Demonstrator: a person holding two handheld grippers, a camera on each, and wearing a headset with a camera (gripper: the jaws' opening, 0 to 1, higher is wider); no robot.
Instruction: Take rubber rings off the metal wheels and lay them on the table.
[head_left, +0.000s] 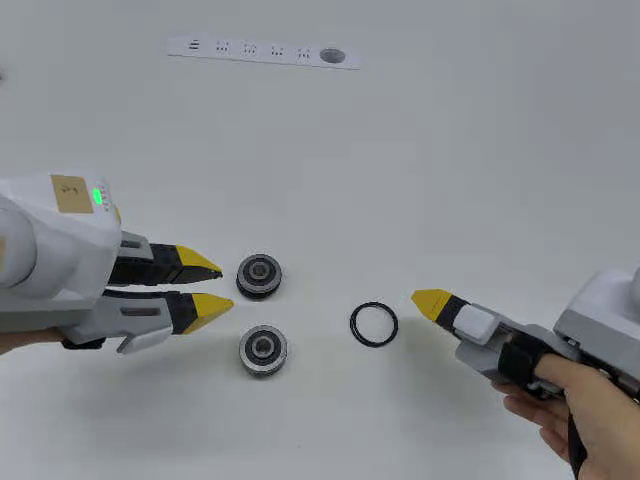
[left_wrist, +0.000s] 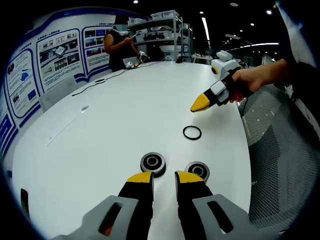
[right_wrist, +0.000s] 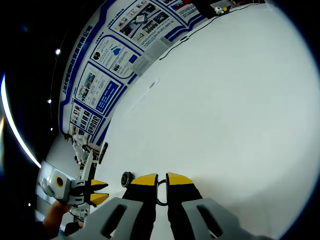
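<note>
Two small metal wheels lie flat on the white table (head_left: 480, 180). The far wheel (head_left: 259, 275) (left_wrist: 153, 162) has a dark outer band. The near wheel (head_left: 263, 350) (left_wrist: 198, 170) shows a grey metal rim. A loose black rubber ring (head_left: 374, 324) (left_wrist: 192, 132) lies flat to their right. My left gripper (head_left: 212, 285) (left_wrist: 165, 177) is open just left of the wheels and holds nothing. My right gripper (head_left: 432, 300) (right_wrist: 162, 180) hovers just right of the ring, its jaws a narrow gap apart. The ring (right_wrist: 161, 192) shows through that gap, with one wheel (right_wrist: 126, 178) beyond.
A white power strip (head_left: 262, 50) lies at the far side of the table. A black cable (left_wrist: 92, 84) runs along the table's far edge, where a person (left_wrist: 120, 45) stands by shelves. Wall posters (right_wrist: 107, 75) hang behind.
</note>
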